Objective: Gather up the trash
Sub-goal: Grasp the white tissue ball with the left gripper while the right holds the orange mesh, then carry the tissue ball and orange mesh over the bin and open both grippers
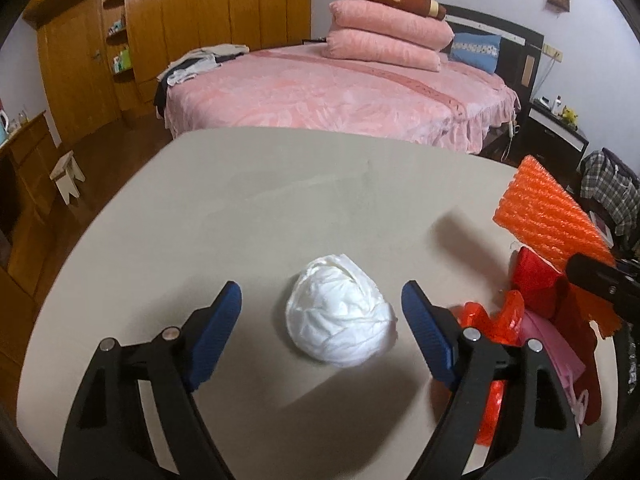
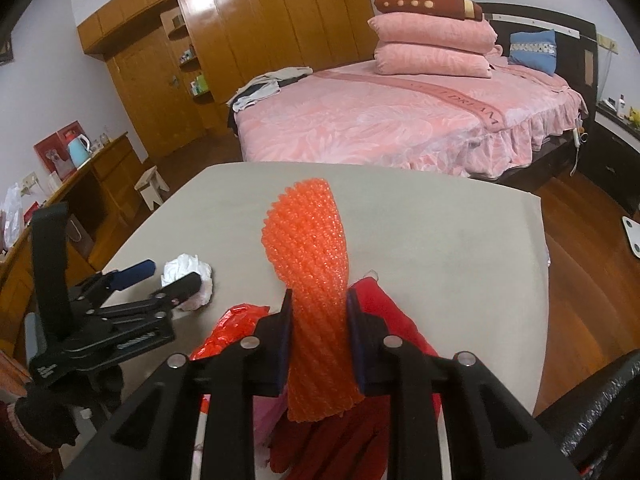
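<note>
Trash is split between my two tools. A crumpled white paper ball (image 1: 340, 320) sits alone on the table (image 1: 240, 200), near its close edge, clear of the rest so I can take it cleanly. My left gripper (image 1: 322, 302) straddles it, jaws apart, blue pads not touching it. My right gripper (image 2: 316, 320) is clamped on an orange bubble-wrap strip (image 2: 308, 248), lifted upright above the red plastic pile (image 2: 232, 324) at the table's near right edge, presumably where I am gathering everything.
</note>
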Demonstrator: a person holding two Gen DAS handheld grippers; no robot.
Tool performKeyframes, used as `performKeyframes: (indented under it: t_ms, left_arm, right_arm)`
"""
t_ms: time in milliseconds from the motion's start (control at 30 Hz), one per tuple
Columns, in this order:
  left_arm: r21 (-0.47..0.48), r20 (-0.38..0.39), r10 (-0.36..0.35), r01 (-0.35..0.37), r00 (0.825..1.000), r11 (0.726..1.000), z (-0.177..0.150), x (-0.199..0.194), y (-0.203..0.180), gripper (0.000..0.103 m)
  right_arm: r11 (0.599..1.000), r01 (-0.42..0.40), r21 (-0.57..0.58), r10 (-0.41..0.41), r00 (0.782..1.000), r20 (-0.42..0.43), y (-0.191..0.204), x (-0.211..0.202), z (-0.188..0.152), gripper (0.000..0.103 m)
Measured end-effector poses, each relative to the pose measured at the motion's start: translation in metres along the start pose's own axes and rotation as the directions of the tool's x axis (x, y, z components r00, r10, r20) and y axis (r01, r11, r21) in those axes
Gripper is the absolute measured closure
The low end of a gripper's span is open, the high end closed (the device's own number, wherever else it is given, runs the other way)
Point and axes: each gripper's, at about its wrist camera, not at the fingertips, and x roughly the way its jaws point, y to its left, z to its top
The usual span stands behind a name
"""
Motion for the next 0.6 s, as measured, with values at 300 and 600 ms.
performKeyframes:
  t_ms: [300, 600]
  left_arm:
    - [-0.006, -0.041, -0.068, 0.068, 0.997, 0.998, 0.000, 0.006, -0.004, 0.067]
    - [0.002, 0.084, -0.068, 0.068, 0.994, 0.998, 0.015, -0.064, -0.017, 0.068]
  right_arm:
    - [1.000, -0.003, -0.002, 0.003, 1.000, 0.009, 0.006, -0.005, 0.000, 0.079]
    - [1.000, -0.004, -0.022, 0.006, 0.998, 0.057, 0.014, -0.040, 0.002, 0.079]
